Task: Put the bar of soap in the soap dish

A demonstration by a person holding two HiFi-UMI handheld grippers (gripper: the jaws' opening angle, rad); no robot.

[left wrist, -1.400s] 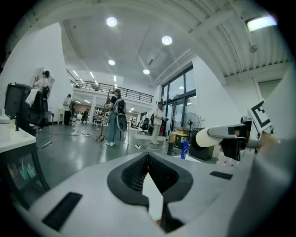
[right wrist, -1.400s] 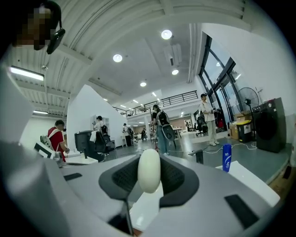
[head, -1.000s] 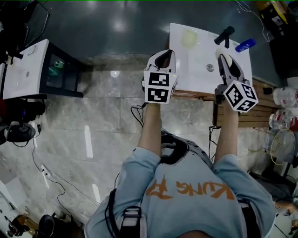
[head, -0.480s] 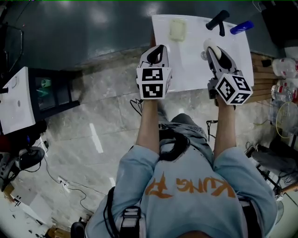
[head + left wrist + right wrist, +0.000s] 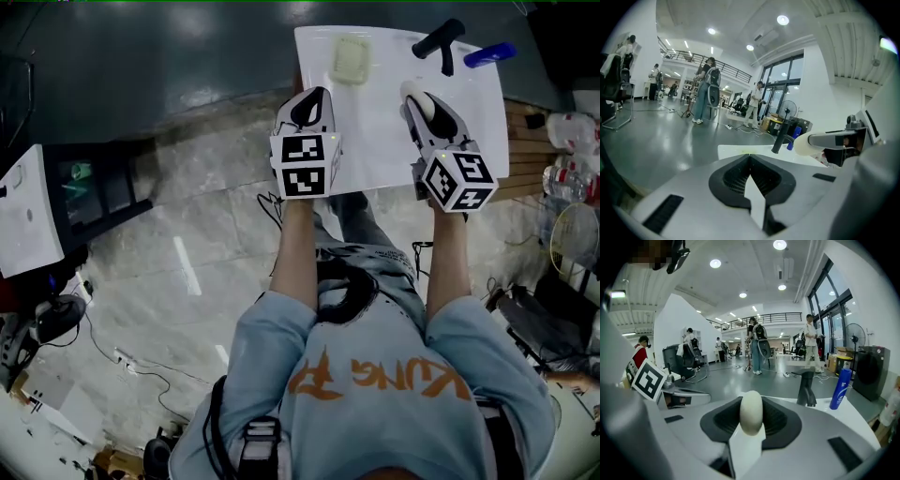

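The bar of soap (image 5: 417, 96) is a white oval, and my right gripper (image 5: 422, 105) is shut on it above the right part of the white sink top (image 5: 375, 141). In the right gripper view the soap (image 5: 751, 412) stands on edge between the jaws. The pale green soap dish (image 5: 352, 58) lies at the far left of the sink top and holds nothing. My left gripper (image 5: 314, 101) hovers over the sink top's left edge, shut, with nothing in it. The left gripper view shows the soap (image 5: 806, 143) off to its right.
A black faucet (image 5: 441, 42) and a blue bottle (image 5: 487, 54) stand at the sink top's far right. A wooden cabinet (image 5: 530, 150) lies to the right, with clutter beyond. Glossy floor and cables surround the person. People stand far off in the hall.
Both grippers have come down and forward over the sink top, which now sits closer under them. The soap has stayed in the right gripper.
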